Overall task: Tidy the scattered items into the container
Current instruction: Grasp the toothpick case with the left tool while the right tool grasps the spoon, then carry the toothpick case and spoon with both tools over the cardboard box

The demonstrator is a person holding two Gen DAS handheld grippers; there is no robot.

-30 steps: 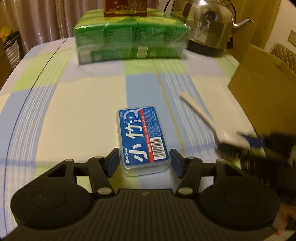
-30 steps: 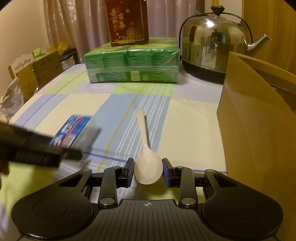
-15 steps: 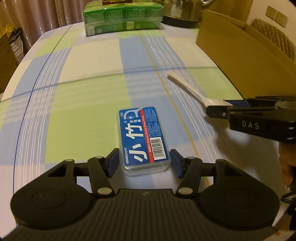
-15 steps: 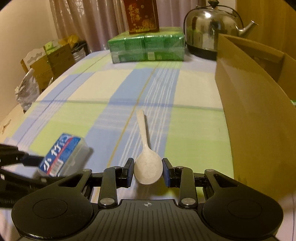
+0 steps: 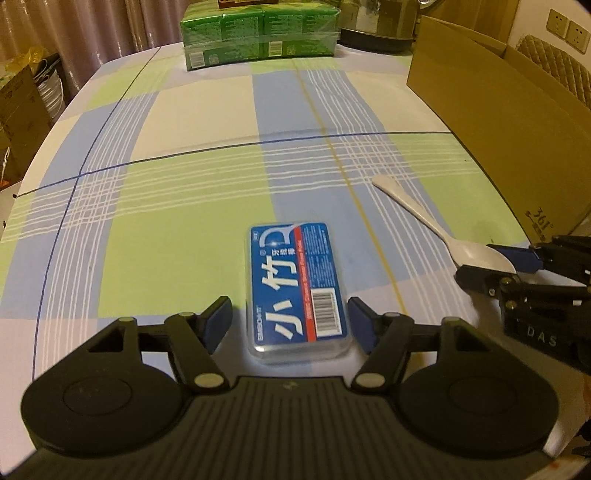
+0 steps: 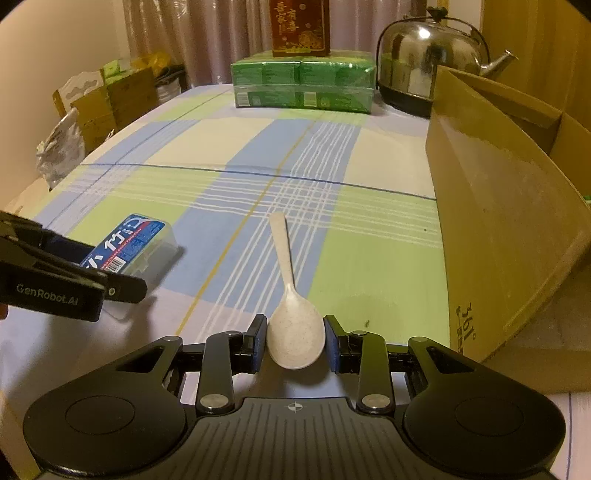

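Our left gripper (image 5: 289, 320) hung over the checked blue, green and cream cloth on the tabletop (image 5: 192, 206), its fingers (image 5: 218, 320) opening with the clear rectangular plastic case with a blue label (image 5: 297, 286) lying flat between them, a gap showing at each side. Our right gripper (image 6: 295, 342) had its fingers (image 6: 258, 341) closed on the bowl of the pale speckled plastic spoon (image 6: 293, 325), whose handle pointed away over the cloth. The tall brown cardboard box (image 6: 509, 236) stood just right of the spoon, its near wall rising above it and its top open. Between the case and the far shrink-wrapped block of green packets (image 5: 258, 33) the cloth lay bare and wide. A steel kettle (image 6: 428, 66) sat beside that block, behind the box's far corner. On the left the tabletop's rounded edge fell away toward cartons (image 6: 107, 99) on the floor.
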